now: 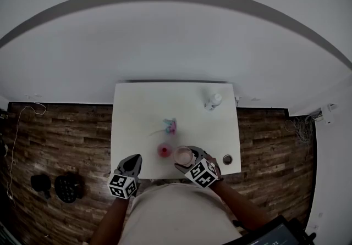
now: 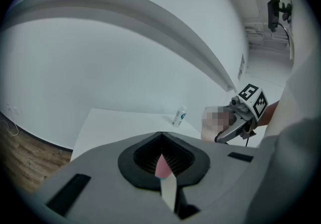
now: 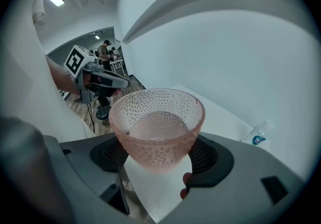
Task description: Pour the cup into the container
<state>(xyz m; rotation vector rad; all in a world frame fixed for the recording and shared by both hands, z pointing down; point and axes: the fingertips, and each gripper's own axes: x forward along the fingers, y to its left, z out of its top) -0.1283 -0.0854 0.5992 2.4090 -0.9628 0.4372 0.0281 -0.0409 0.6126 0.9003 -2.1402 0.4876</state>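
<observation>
Bottle [image 1: 213,100] well apart fr. cup [image 1: 183,156], container [image 1: 164,151]

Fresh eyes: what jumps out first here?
The pink dimpled cup, clamped in the right hand-held gripper at the white table's near edge. Just left of it sits the small red container; the left hand-held gripper hangs at the front-left corner, jaws together.

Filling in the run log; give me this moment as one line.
phase: pre-pour | right hand-held gripper: shut on cup, upright | left hand-held gripper: empty, jaws nearly together | container: on table, beside cup
</observation>
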